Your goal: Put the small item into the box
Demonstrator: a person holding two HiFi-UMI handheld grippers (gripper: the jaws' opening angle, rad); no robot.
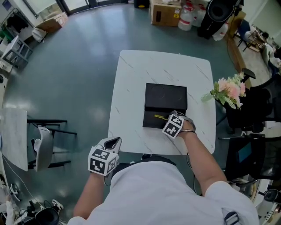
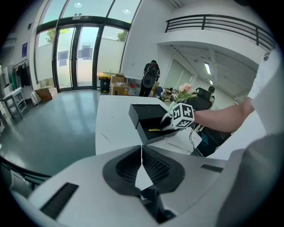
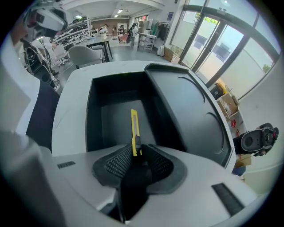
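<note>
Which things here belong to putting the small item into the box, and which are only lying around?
Belong to the job: yellow utility knife, black box, black lid, right gripper.
Just lying about: pink flowers, cardboard box, chair, idle left gripper.

A white, marble-veined square bench (image 1: 131, 79) stands on a glossy grey-green floor (image 1: 83, 66). A bouquet of pink and white flowers (image 1: 230, 91) sits at its right edge, with black office chairs (image 1: 257, 105) just beyond. Brown cardboard boxes (image 1: 164, 13) and white plastic jugs (image 1: 186, 19) stand at the far side. At the left, a pale grey chair (image 1: 43, 147) faces a second white table (image 1: 13, 136). Tall dark-framed glass doors (image 2: 75, 57) admit daylight, and a black-railed upper balcony (image 2: 222, 24) overhangs the room.
</note>
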